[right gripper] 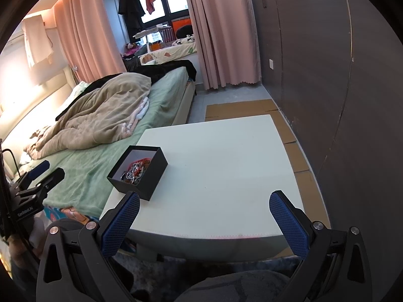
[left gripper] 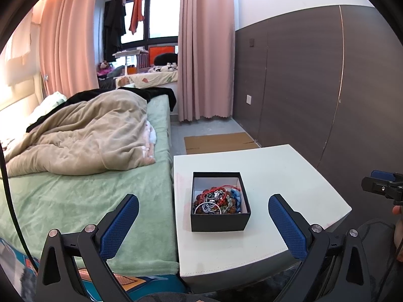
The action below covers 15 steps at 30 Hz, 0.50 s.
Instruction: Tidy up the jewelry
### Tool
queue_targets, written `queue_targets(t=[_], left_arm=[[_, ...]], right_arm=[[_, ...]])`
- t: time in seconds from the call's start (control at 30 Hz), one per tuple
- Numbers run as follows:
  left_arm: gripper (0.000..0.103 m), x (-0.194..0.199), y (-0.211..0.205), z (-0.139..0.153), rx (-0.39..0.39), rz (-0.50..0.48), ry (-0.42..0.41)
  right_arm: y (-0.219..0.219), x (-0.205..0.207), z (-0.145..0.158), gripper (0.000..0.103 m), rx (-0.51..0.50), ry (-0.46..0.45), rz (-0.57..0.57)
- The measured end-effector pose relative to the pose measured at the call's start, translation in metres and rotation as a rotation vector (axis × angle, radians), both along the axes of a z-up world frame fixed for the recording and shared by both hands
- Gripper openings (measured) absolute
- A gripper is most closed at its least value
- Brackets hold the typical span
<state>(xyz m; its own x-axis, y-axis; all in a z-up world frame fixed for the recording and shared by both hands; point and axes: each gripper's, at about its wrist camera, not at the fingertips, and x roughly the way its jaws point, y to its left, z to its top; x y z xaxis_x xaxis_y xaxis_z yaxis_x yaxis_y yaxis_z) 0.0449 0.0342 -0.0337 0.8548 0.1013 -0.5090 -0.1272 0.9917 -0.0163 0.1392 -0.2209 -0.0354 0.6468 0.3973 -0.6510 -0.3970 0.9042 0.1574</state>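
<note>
A small black open box (left gripper: 219, 224) stands on the white table (left gripper: 277, 176), near its left edge. It holds a tangled heap of jewelry (left gripper: 217, 202): red cords, beads, a silver ring and blue pieces. My left gripper (left gripper: 203, 210) is open and empty, just short of the box. In the right wrist view the box (right gripper: 148, 173) sits at the table's (right gripper: 226, 163) left side with the jewelry (right gripper: 133, 171) inside. My right gripper (right gripper: 204, 207) is open and empty over the table's near edge, to the right of the box.
A bed (left gripper: 88, 196) with green sheet and a beige blanket (left gripper: 83, 136) adjoins the table on the left. A dark panelled wall (left gripper: 314, 88) runs along the right. Flattened cardboard (right gripper: 241, 108) lies on the floor behind the table. Pink curtains (left gripper: 204, 50) hang at the back.
</note>
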Motion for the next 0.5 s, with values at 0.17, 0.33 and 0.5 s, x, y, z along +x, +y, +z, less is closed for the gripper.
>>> queue_targets(t=[0.17, 0.33, 0.5], left_arm=[[0.102, -0.0015, 0.0009, 0.0003, 0.014, 0.006, 0.000], [0.102, -0.0019, 0.0017, 0.0009, 0.011, 0.002, 0.002], [0.102, -0.0032, 0.0040, 0.0014, 0.015, -0.002, 0.002]], right_arm=[[0.0005, 0.0000, 0.0000, 0.103, -0.001, 0.001, 0.001], [-0.0007, -0.0001, -0.0004, 0.103, 0.000, 0.002, 0.000], [-0.0001, 0.0001, -0.0005, 0.103, -0.001, 0.002, 0.000]])
